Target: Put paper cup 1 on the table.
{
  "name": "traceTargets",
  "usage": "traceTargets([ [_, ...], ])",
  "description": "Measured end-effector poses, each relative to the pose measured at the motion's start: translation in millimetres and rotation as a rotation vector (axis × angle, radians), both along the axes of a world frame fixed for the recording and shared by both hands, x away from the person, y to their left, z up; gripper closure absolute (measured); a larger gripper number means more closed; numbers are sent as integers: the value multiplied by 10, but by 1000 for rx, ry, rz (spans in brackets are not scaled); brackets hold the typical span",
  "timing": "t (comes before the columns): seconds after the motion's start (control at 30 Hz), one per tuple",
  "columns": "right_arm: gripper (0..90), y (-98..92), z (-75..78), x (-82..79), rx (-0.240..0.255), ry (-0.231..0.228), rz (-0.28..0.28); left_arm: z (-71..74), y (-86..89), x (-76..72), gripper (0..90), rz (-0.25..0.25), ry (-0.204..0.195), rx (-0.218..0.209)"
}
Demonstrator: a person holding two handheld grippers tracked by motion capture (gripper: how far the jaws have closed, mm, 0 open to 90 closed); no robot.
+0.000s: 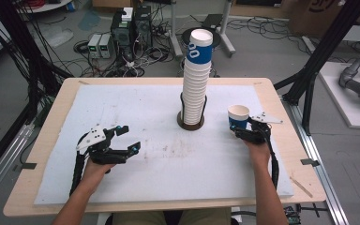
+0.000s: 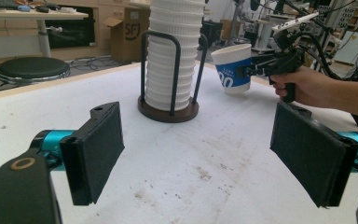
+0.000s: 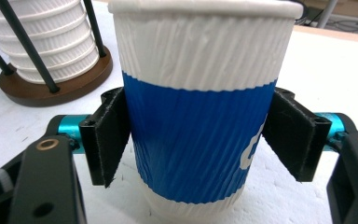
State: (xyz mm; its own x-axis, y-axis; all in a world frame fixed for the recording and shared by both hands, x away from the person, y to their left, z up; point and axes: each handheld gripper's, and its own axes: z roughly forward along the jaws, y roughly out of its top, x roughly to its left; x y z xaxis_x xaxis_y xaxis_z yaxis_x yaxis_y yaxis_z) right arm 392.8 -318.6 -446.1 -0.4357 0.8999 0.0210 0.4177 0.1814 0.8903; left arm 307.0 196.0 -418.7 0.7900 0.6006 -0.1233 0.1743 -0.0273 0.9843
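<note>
One loose cup (image 1: 238, 116) right of the cup stack (image 1: 198, 77), grasped by the right gripper (image 1: 249, 132); left gripper (image 1: 122, 139) fingers released; white-padded counter (image 1: 168, 159); cluttered lab floor (image 1: 262, 47).

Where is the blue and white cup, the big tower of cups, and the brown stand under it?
Cup (image 3: 198, 140): right gripper view, on its blue band.
Tower of cups (image 1: 198, 79): high view, on the white ribbed middle of the stack.
Stand (image 2: 168, 113): left gripper view, on the brown round base's front edge.
</note>
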Motion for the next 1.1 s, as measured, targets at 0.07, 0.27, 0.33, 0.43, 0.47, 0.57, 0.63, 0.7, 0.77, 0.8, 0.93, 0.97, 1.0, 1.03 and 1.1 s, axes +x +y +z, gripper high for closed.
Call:
traceTargets([
  [0.07,265,-16,11,-13,-6,13,7,0,1,1,170,2,0,1],
  [0.27,255,-61,43,-61,-24,51,15,-8,-11,0,171,-1,4,7],
  [0.33,250,-61,45,-71,-23,58,17,-8,-17,-3,171,-2,7,8],
  [0.43,241,-60,48,-73,-21,67,26,-4,-13,-7,173,-1,4,7],
  [0.47,237,-62,51,-76,-20,72,24,-6,-10,-5,173,0,5,8],
  [0.57,199,-65,49,-78,-6,88,33,-11,-18,-2,173,-1,7,7],
  [0.63,198,-53,55,-86,-12,91,46,-10,-18,-2,174,-2,6,11],
  [0.7,198,-39,58,-94,-19,94,36,-7,-12,-3,174,-2,6,10],
  [0.77,198,-45,59,-104,-13,109,32,-3,-6,-6,174,2,8,2],
  [0.8,198,-58,62,-112,-12,109,36,-1,-1,-4,174,2,5,4],
  [0.93,191,-113,45,-204,-23,88,51,-4,-4,-1,174,2,5,0],
  [0.97,188,-134,35,-230,-21,96,57,-6,-8,-3,174,1,8,-1],
  [1.0,188,-158,26,-257,-18,107,60,-5,-9,-2,174,2,6,1],
  [1.03,188,-187,21,-282,-12,110,64,-4,-10,-2,174,2,6,1],
  [1.1,188,-228,33,-340,-4,118,59,0,-8,2,174,4,1,1],
])
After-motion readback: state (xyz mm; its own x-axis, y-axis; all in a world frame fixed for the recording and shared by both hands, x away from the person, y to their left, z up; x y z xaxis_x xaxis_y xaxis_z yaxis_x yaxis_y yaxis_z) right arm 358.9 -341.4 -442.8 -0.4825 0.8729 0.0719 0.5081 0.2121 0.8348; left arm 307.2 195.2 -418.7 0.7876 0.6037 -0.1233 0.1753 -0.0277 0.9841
